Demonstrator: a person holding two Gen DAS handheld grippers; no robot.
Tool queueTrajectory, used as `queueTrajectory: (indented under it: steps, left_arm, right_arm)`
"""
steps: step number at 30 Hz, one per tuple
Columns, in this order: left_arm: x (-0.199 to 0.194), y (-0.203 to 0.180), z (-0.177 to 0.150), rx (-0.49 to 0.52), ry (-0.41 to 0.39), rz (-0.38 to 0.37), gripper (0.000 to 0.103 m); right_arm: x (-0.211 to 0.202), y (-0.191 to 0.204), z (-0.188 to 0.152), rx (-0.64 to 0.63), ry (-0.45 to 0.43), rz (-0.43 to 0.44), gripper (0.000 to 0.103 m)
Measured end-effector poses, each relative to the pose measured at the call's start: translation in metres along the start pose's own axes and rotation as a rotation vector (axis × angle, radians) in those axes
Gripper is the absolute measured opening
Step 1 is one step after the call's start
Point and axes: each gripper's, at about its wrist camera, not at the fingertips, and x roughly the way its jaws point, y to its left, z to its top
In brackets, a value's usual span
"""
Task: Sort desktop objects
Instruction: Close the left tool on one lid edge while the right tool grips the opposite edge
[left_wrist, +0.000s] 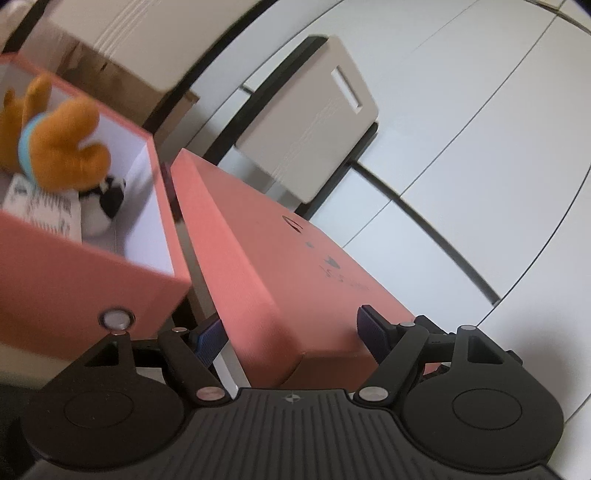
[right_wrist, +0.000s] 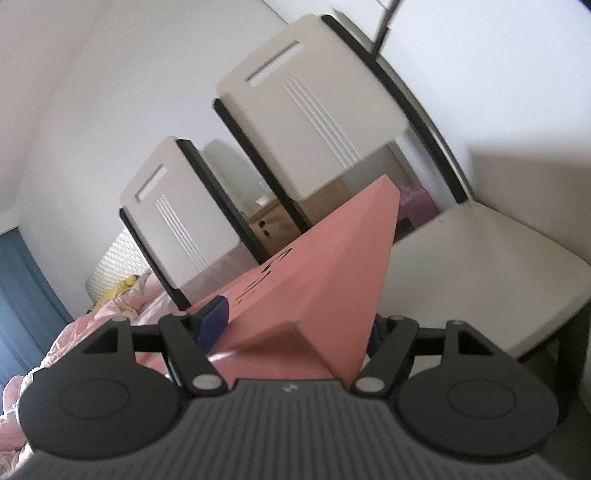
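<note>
A pink box lid (left_wrist: 280, 266) with dark print is held tilted in the air, gripped at both ends. My left gripper (left_wrist: 291, 336) is shut on one end of it. My right gripper (right_wrist: 295, 325) is shut on the other end of the lid (right_wrist: 325, 273). The open pink box (left_wrist: 92, 266) sits to the left in the left wrist view. Inside it lie an orange plush toy (left_wrist: 62, 147), a black-and-white toy (left_wrist: 105, 199) and a printed white packet (left_wrist: 40, 206).
Two beige chairs with black frames (right_wrist: 310, 107) (right_wrist: 173, 210) stand ahead of the right gripper, one chair (left_wrist: 314, 122) also beyond the lid in the left wrist view. A pink bedspread (right_wrist: 74, 332) and a cardboard box (right_wrist: 269, 221) lie behind. The floor (left_wrist: 480, 129) has white tiles.
</note>
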Motion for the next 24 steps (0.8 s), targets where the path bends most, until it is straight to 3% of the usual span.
queueTrajectory:
  steps: [9, 24]
  left_arm:
    - [-0.042, 0.001, 0.028, 0.051, -0.093, 0.032, 0.080]
    - [-0.118, 0.042, 0.067, 0.034, -0.267, 0.203, 0.080]
  right_arm:
    - [0.031, 0.037, 0.006, -0.033, -0.019, 0.087, 0.073]
    - [0.153, 0.089, -0.014, 0.009, 0.080, 0.247, 0.073]
